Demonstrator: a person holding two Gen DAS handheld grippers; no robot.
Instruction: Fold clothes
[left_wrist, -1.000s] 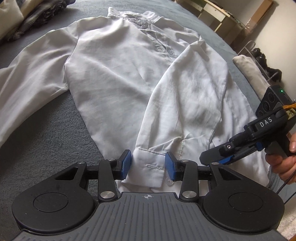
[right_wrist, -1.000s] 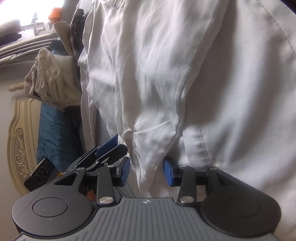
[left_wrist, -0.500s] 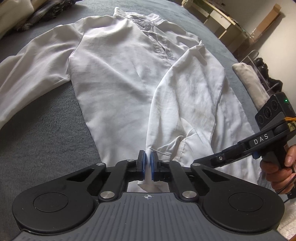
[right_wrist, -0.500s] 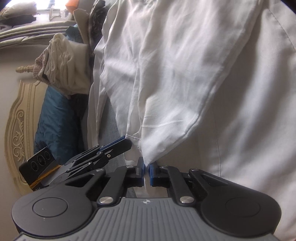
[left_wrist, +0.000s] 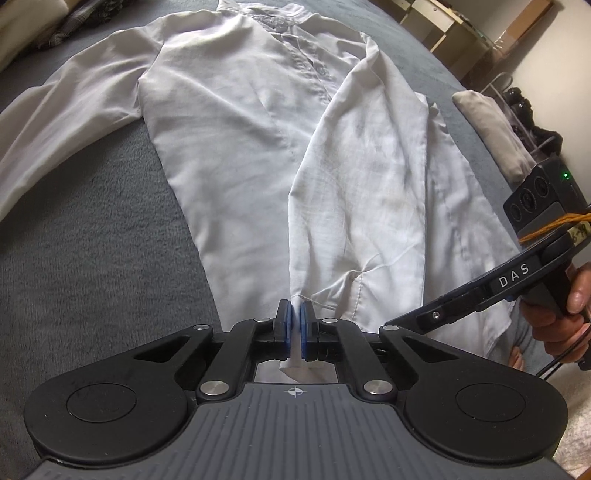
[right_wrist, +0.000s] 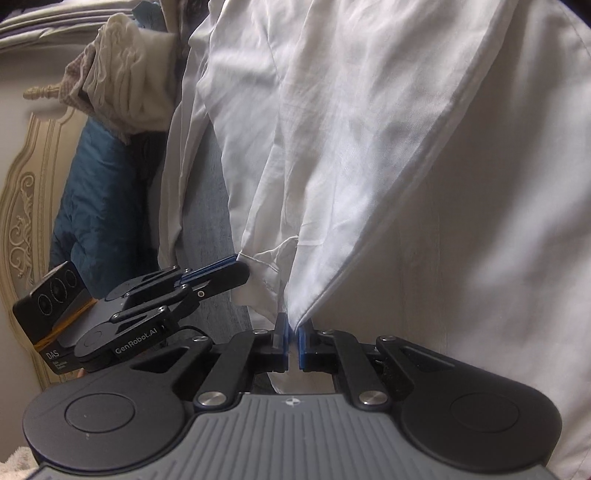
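Both grippers are pinched tight on the same white shirt (left_wrist: 236, 155). Left gripper (left_wrist: 294, 334) has its blue pads pressed together on the cuff end of the folded-in sleeve (left_wrist: 369, 192), and a bit of white cloth pokes out below the pads. Right gripper (right_wrist: 293, 345) is squeezed on a pointed corner of the cloth, close beside the left one, so the two grips sit near each other on the sleeve end. From the left camera, the right gripper (left_wrist: 480, 291) shows as a black tool reaching in from the right side, with a person's hand (left_wrist: 554, 317) wrapped around its handle. From the right camera, the left gripper (right_wrist: 218, 273) shows at the left, its blue-edged tips touching the sleeve's hem. That shirt lies flat and face up on a gray bedspread (left_wrist: 92, 258), with its collar far away and its other sleeve (left_wrist: 62, 129) stretched out to the left. Sleeve cloth near the grippers is pulled up into a small tent. Past the shirt in the right camera are a pile of other clothes (right_wrist: 125, 85), a blue blanket (right_wrist: 103, 192) and a cream carved headboard (right_wrist: 26, 206). Off the bed's right side in the left camera lies a beige pillow (left_wrist: 491, 133) near some wooden shelves (left_wrist: 454, 33).
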